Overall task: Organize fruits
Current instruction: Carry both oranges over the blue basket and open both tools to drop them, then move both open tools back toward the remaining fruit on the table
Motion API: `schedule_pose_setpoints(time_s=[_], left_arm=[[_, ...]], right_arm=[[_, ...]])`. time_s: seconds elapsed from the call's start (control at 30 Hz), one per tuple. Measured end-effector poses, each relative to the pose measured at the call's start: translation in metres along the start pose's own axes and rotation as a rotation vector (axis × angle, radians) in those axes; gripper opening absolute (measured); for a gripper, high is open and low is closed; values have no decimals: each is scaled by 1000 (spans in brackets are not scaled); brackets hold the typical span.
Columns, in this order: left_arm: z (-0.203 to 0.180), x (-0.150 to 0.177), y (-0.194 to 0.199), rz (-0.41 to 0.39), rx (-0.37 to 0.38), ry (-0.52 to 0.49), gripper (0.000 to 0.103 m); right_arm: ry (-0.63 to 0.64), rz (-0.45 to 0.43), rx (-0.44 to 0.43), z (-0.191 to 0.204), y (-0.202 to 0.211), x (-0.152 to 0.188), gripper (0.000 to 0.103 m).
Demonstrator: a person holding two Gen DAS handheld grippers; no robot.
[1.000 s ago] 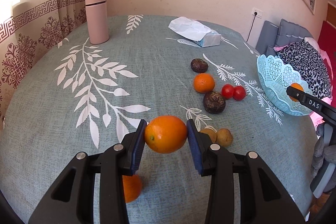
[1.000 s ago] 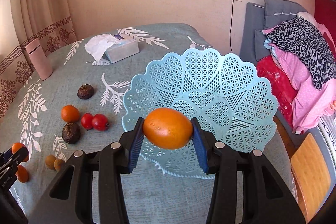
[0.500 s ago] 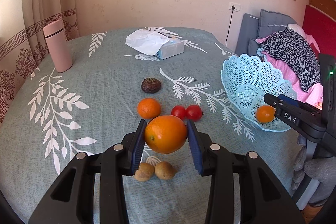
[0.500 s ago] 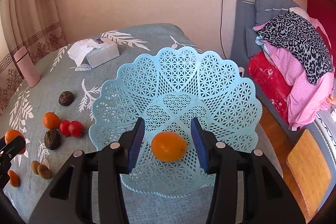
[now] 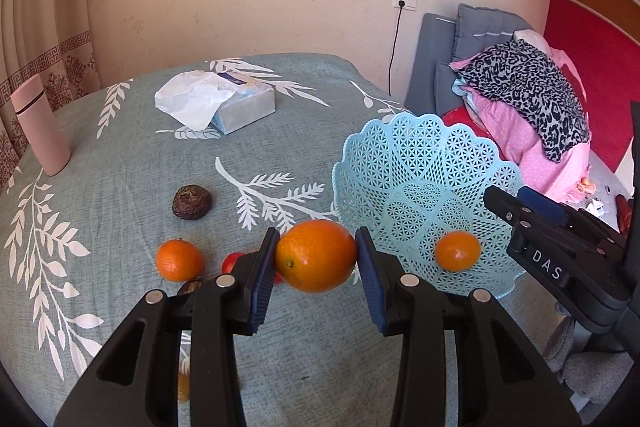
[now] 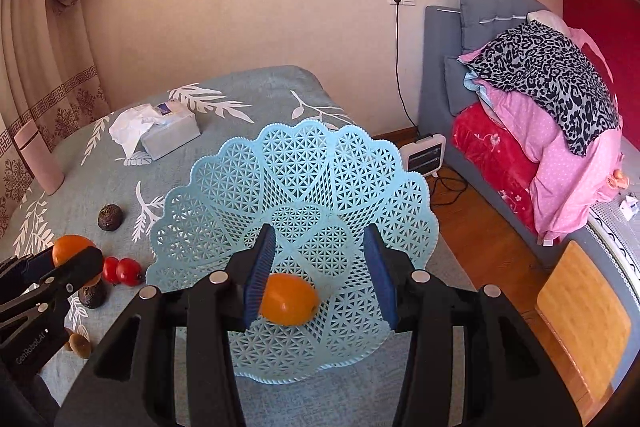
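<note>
I have the large orange [image 5: 316, 255], firm, round and slick-skinned, pinched across its middle by my left gripper [image 5: 316, 259] just beside the blue lattice basket [image 6: 304, 163], where my right gripper [image 6: 320, 279], fingers wide, hangs over a smaller orange [image 6: 289, 299].

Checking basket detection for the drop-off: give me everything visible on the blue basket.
The blue basket is a pale blue, plastic-looking lattice bowl with a scalloped, petal-shaped rim and a flower pattern in its base. It sits upright on the leaf-print tablecloth, close to the table's right edge. One orange lies inside on its floor, between the open fingers of the right gripper, which touches neither. The left gripper holds a large orange just outside its rim.
</note>
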State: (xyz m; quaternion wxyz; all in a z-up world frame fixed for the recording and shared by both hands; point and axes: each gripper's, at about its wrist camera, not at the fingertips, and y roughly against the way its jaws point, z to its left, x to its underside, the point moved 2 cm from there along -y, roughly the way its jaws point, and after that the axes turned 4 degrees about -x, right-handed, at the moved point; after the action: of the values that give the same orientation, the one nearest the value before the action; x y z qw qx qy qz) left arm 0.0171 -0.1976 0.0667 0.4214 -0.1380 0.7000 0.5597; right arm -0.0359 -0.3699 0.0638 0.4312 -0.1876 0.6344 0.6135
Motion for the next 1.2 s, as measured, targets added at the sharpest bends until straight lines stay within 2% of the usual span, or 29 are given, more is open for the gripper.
schedule_pose_setpoints(time_s=[0.33, 0.4, 0.43, 0.47, 0.5, 0.7, 0.9, 1.2], left_arm=[[-30, -9, -23, 37, 39, -47, 39], [-34, -9, -24, 35, 41, -56, 45], [-35, -9, -24, 27, 39, -56, 56], [-36, -9, -22, 15, 38, -54, 66], [-36, -9, -20, 5, 36, -52, 67], [-30, -7, -17, 11, 26, -34, 71], [-23, -2, -14, 14, -4, -21, 82], [-14, 8, -1, 4, -58, -25, 84]], right_arm=[[-18, -33, 33, -12, 9, -7, 48], [-21, -37, 38, -13, 11, -8, 48], [-23, -39, 39, -14, 11, -8, 48], [-24, -40, 40, -15, 11, -8, 51], [-26, -43, 42, -15, 12, -9, 58], [-23, -54, 46, -14, 15, -9, 60], [-22, -56, 46, -13, 16, -9, 60], [-14, -60, 35, -6, 19, -11, 61]])
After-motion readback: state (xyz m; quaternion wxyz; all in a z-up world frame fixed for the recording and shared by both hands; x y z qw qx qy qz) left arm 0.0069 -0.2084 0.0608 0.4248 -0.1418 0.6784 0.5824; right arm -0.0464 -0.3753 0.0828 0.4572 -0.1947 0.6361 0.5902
